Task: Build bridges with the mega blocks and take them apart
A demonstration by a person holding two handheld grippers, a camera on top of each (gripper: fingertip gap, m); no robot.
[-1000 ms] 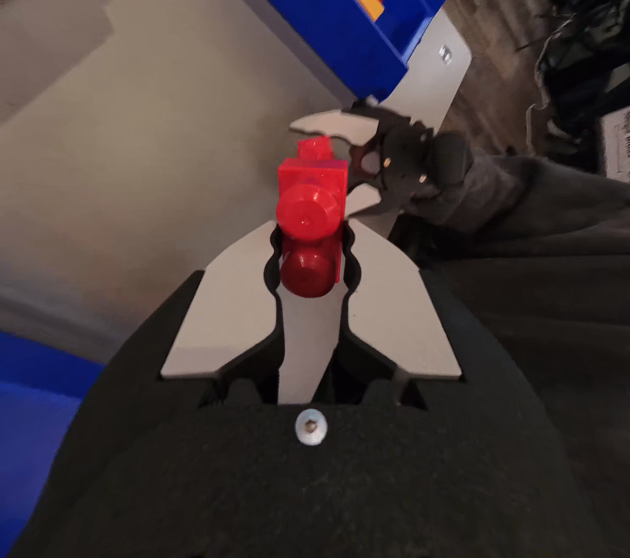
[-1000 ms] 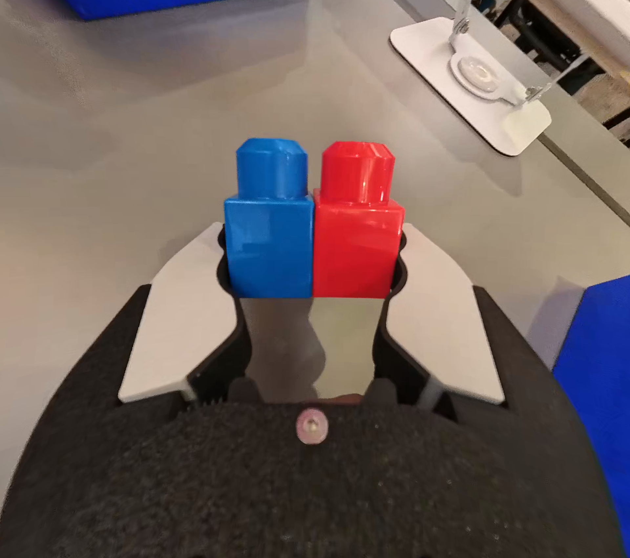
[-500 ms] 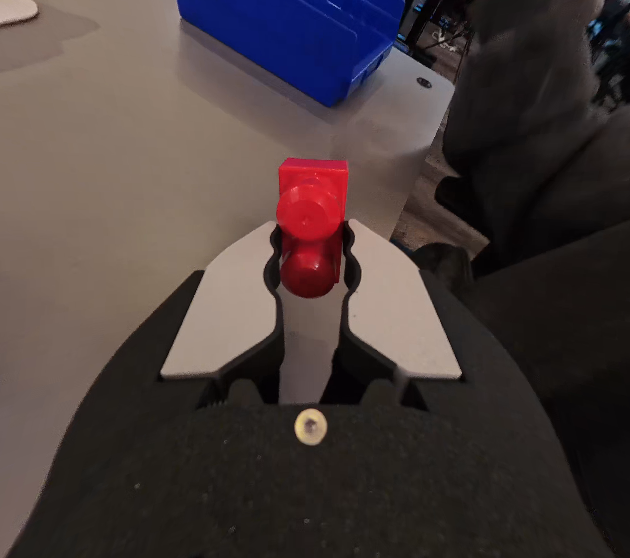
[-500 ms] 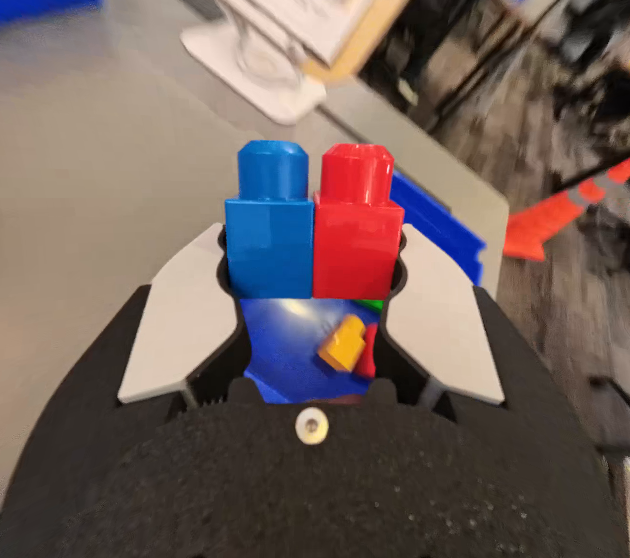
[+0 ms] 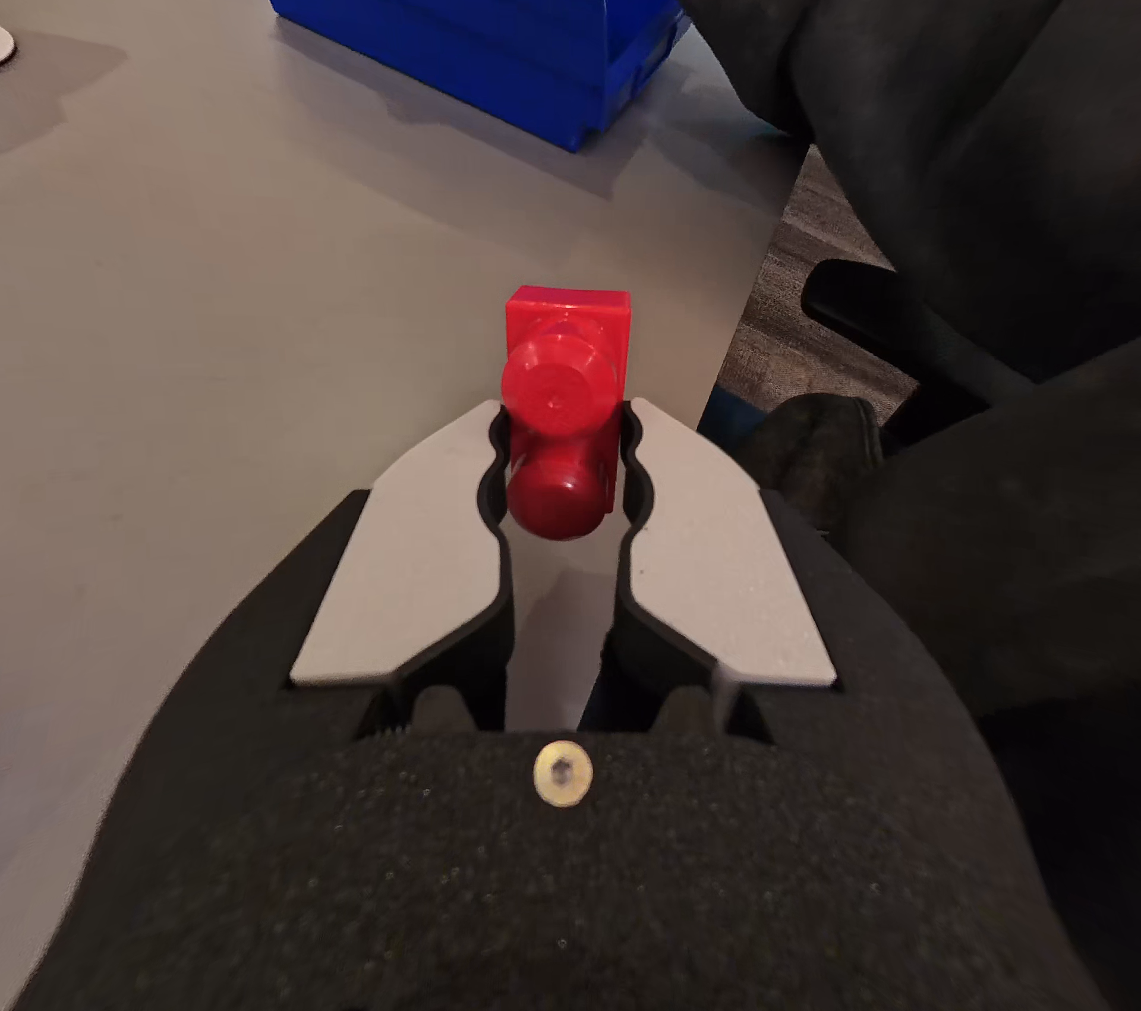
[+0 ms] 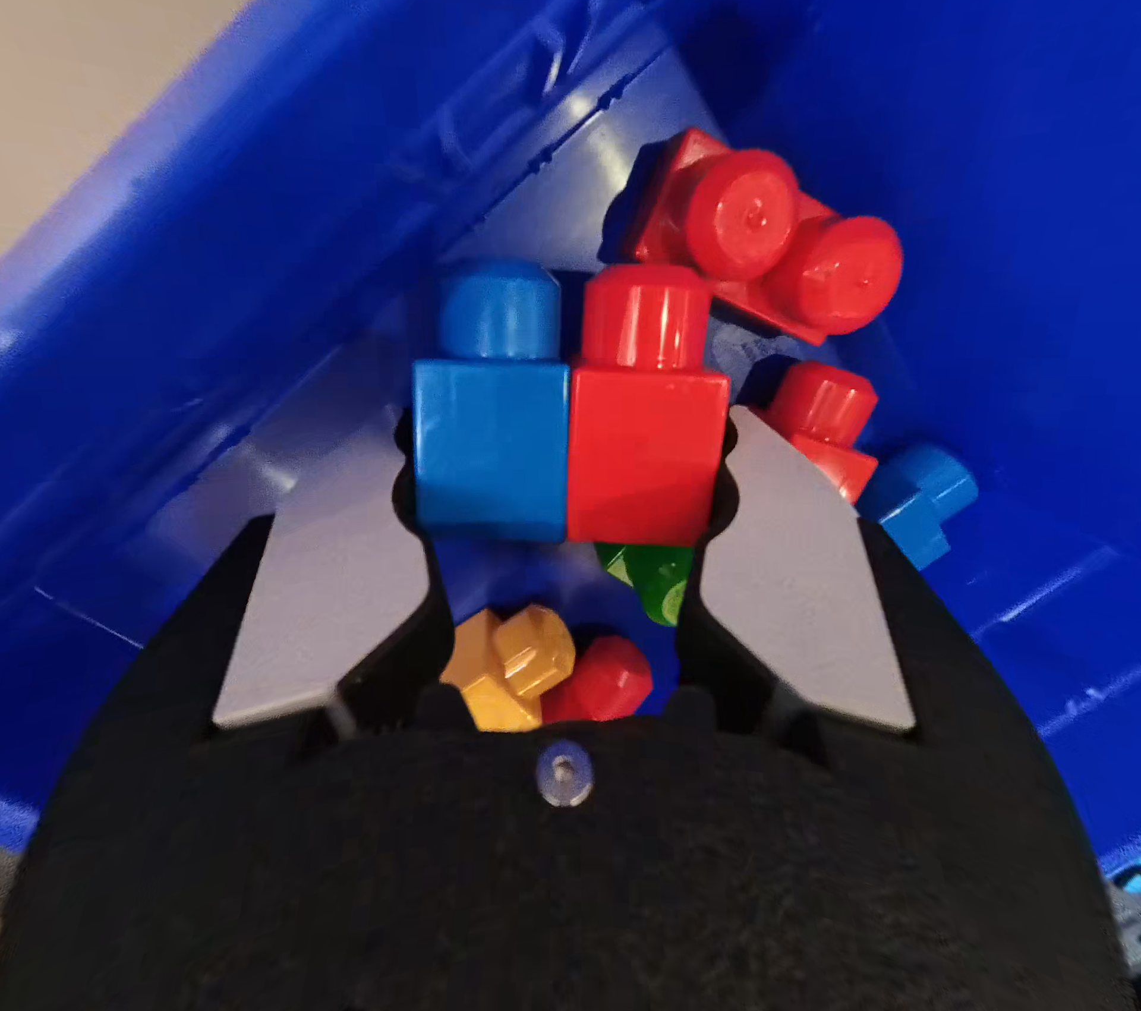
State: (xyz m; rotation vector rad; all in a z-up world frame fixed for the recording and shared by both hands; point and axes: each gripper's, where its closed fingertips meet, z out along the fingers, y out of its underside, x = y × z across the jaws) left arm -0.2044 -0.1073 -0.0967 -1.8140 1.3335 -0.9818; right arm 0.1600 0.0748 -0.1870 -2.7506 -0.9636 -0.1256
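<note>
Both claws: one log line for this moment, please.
left claw: shut on red block, over table | right claw: shut on blue-red pair, inside bin

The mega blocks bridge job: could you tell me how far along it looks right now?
Done: no bridge stands on the grey table, so teardown looks nearly finished. In hand: the right gripper holds a blue block and a red block side by side over the blue bin of loose blocks; the left gripper grips a two-stud red block above the table. Left: dropping these in.
</note>
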